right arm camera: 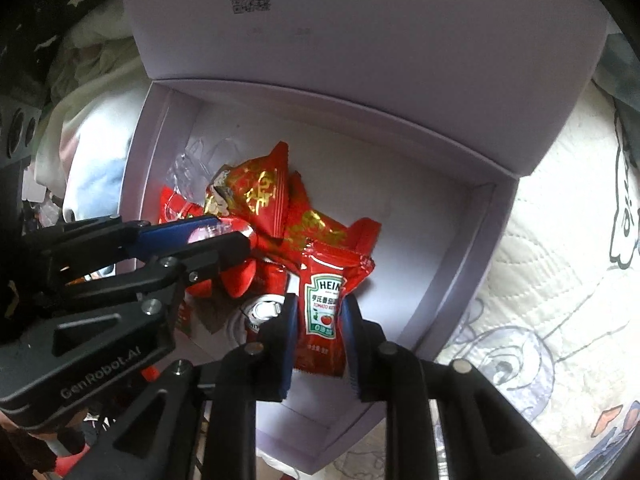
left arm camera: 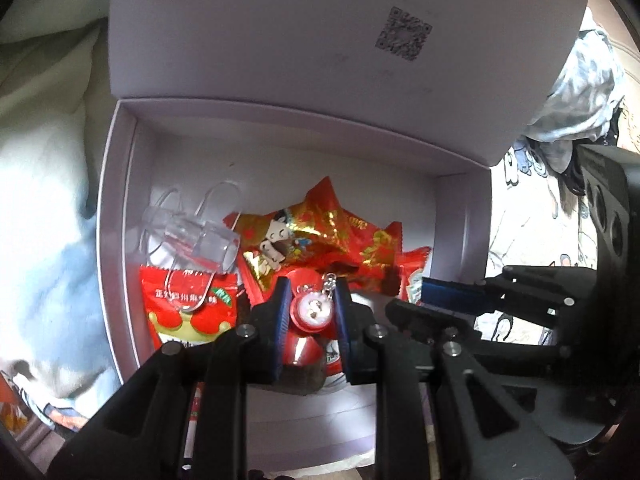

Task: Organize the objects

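Note:
An open lilac box (left arm camera: 120, 216) (right arm camera: 472, 240) with a raised lid holds red snack packets (left arm camera: 320, 228) (right arm camera: 260, 196), a clear plastic clip (left arm camera: 196, 236) and a red sachet (left arm camera: 188, 304). My left gripper (left arm camera: 310, 312) is shut on a small round red keychain (left arm camera: 314, 312) over the box; it shows in the right wrist view (right arm camera: 224, 236) too. My right gripper (right arm camera: 320, 320) is shut on a Heinz ketchup sachet (right arm camera: 324, 304) over the box's near right part; its fingers (left arm camera: 452, 300) show in the left wrist view.
The box lies on a quilted bedspread with cartoon prints (right arm camera: 560, 280). Crumpled white and pale blue bedding (left arm camera: 44, 200) lies to the left of the box. The lid (left arm camera: 320, 32) carries a QR code and stands at the box's far side.

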